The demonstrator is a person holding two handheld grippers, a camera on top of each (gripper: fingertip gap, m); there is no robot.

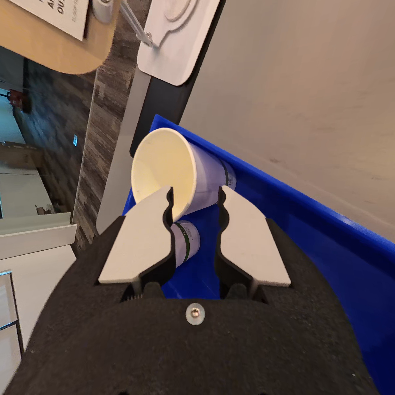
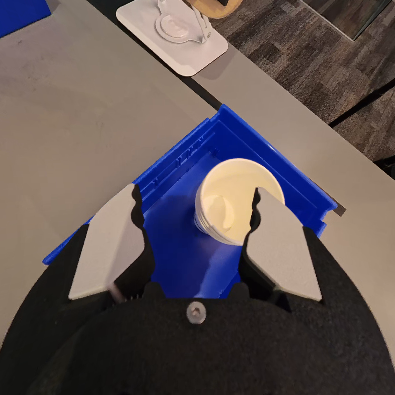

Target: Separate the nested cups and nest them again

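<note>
nested cups (image 2: 235,205) by open right gripper (image 2: 195,189) finger

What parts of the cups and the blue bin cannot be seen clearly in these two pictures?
- Left wrist view: the lower cup is mostly hidden behind the left gripper finger and the upper cup.
- Right wrist view: the cup stack rim is partly covered by the right gripper finger; the exact cup count is unclear.
- Both views: the near part of the blue bin is hidden by the gripper bodies.

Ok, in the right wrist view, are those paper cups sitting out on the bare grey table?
No, the stack of paper cups stands inside the blue bin, which itself rests on the grey table.
</note>
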